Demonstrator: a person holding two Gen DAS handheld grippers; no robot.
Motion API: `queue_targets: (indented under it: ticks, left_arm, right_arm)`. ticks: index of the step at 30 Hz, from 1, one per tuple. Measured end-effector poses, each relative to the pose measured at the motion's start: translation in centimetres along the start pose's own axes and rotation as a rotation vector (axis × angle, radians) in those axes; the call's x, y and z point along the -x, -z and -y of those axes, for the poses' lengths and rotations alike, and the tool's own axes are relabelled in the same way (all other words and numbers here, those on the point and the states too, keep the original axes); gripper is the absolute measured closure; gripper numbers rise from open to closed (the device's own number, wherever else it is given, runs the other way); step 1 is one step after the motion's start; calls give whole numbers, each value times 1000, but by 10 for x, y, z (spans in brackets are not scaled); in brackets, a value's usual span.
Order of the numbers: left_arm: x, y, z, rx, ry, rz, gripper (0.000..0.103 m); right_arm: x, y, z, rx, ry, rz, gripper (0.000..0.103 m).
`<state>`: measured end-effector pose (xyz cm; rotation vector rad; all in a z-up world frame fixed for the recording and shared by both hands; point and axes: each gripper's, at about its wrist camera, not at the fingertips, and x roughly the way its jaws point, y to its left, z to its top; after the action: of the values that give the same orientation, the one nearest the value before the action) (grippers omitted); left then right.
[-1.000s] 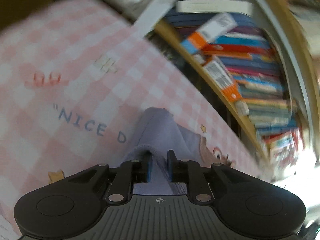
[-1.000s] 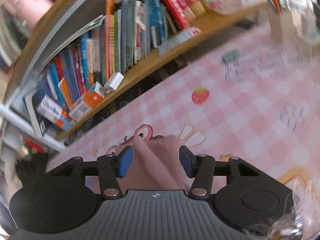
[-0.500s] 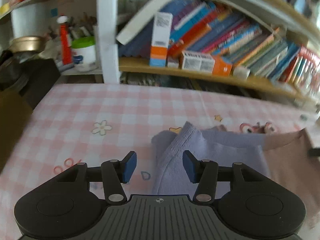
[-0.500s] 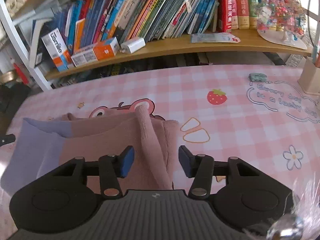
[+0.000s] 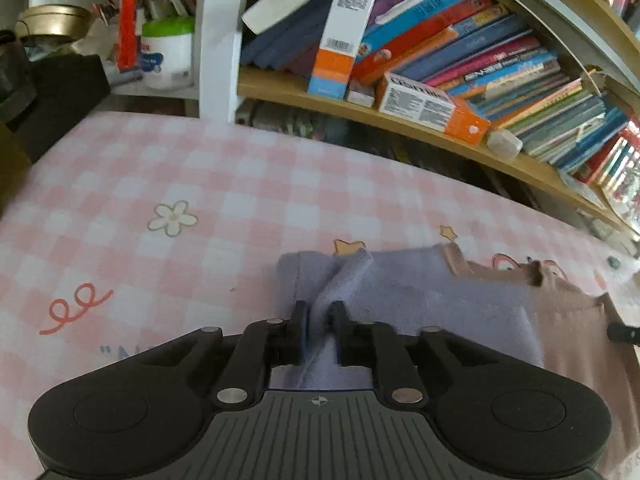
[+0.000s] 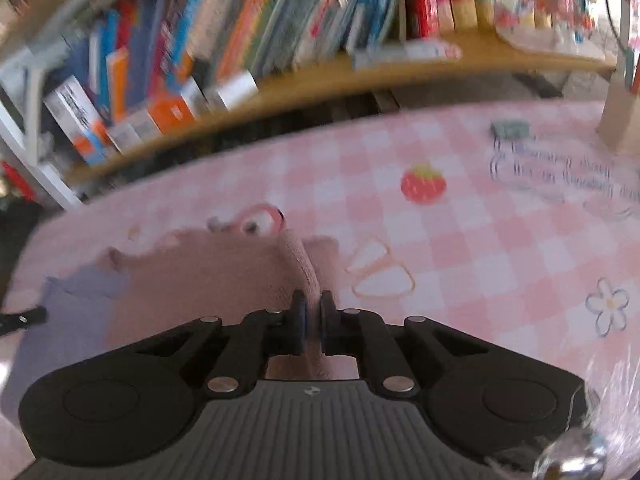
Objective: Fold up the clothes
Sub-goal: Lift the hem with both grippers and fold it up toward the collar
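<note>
A knit garment, lilac (image 5: pixel 420 296) on one side and dusty pink (image 6: pixel 208 276) on the other, lies on the pink checked tablecloth (image 5: pixel 192 184). My left gripper (image 5: pixel 318 312) is shut on a raised fold of the lilac part (image 5: pixel 344 276). My right gripper (image 6: pixel 311 308) is shut on a raised ridge of the pink part (image 6: pixel 298 256). The pink half also shows at the right of the left wrist view (image 5: pixel 580 320), and the lilac half at the left of the right wrist view (image 6: pixel 68 312).
A wooden shelf (image 5: pixel 400 124) packed with books and boxes runs along the far edge of the table. A white tub (image 5: pixel 168 56) and pens stand at the back left. A beige holder (image 6: pixel 620 120) stands at the table's far right.
Both grippers were open over the garment half a second ago; now each has closed on a pinch of cloth, the left on lilac, the right on pink.
</note>
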<state>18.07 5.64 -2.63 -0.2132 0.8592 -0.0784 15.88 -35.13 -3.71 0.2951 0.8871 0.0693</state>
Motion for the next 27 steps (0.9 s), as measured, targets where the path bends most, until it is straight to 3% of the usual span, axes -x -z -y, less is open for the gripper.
queue_targets:
  ticks: [3,5,7,11,15,18,20,21,22,23,27]
  left_arm:
    - [14,1,-8,52,28,30,83]
    - [35,6,-18,89,47,62,76]
    - [53,18,-26,133,58,77,69]
    - [59,48,-44,253,117,23,67]
    - [44,60,-44,274,125,-36,59]
    - [42,61,-41,288,138,-18,54]
    - [39,61,-34,289,149,-28,58]
    - [38,61,-31,287,154,-37,64]
    - [38,62,-27,274,134,-40,76]
    - [41,63,-25,277,136,-44,81]
    - [62,70,-22,290,158,-48,87]
  right_arm:
    - [7,-2,-1,7,-8,16,86]
    - [24,-2,3,-9,-47,44,56]
    - [41,5,9,-20,-85,52,57]
    - [53,25,18,-36,-111,3,61]
    - [43,41,20,-69,-110,-61,62]
    - [37,46,18,-90,-114,-75,62]
    - [35,47,14,-95,-115,-81,71]
    - [35,48,12,-92,-109,-83,72]
    - [36,49,9,-87,-104,-83,77]
    - [38,50,7,-82,-102,-81,82]
    - [60,59,3,-119,-138,-89,89]
